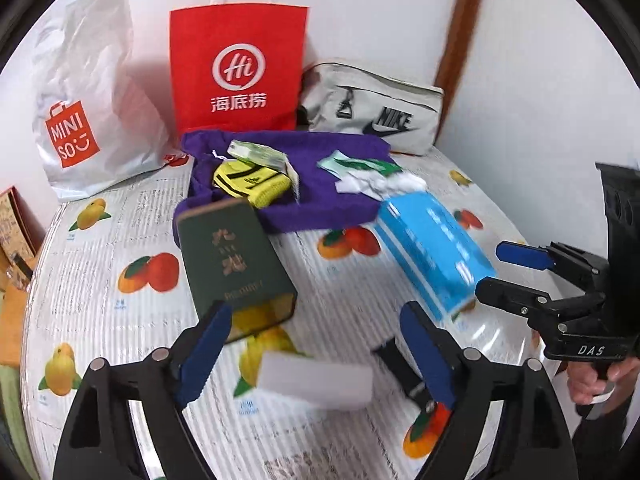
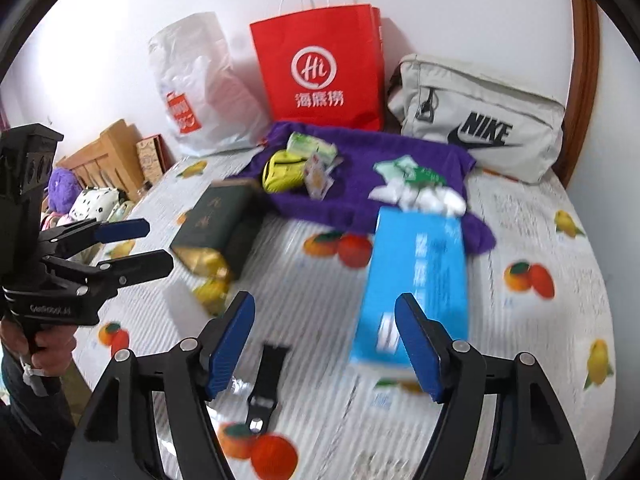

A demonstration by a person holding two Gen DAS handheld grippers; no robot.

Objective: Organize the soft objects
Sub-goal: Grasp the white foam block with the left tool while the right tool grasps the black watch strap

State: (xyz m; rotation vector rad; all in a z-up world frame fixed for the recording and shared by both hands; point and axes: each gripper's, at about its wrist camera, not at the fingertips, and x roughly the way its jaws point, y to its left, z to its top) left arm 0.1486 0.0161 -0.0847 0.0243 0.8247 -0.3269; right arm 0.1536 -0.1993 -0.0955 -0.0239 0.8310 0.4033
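A purple cloth (image 1: 320, 184) (image 2: 360, 176) lies spread at the back of the table. On it rest a yellow sock-like item (image 1: 252, 184) (image 2: 282, 170), a green tissue pack (image 1: 256, 154) (image 2: 312, 146) and white cotton pads (image 1: 380, 184) (image 2: 424, 196). A white sponge block (image 1: 316, 380) lies between my left gripper's fingers on the tablecloth. My left gripper (image 1: 316, 344) (image 2: 132, 244) is open and empty. My right gripper (image 2: 324, 344) (image 1: 492, 272) is open and empty, close to a blue tissue box (image 2: 416, 280) (image 1: 432, 252).
A dark green box (image 1: 236, 256) (image 2: 216, 228) lies on its side. A black strap (image 2: 266, 384) (image 1: 404, 372) lies near the front. A red paper bag (image 1: 236, 68) (image 2: 320, 68), a white Miniso bag (image 1: 92, 108) (image 2: 196, 92) and a grey Nike pouch (image 1: 376, 108) (image 2: 480, 120) stand along the wall.
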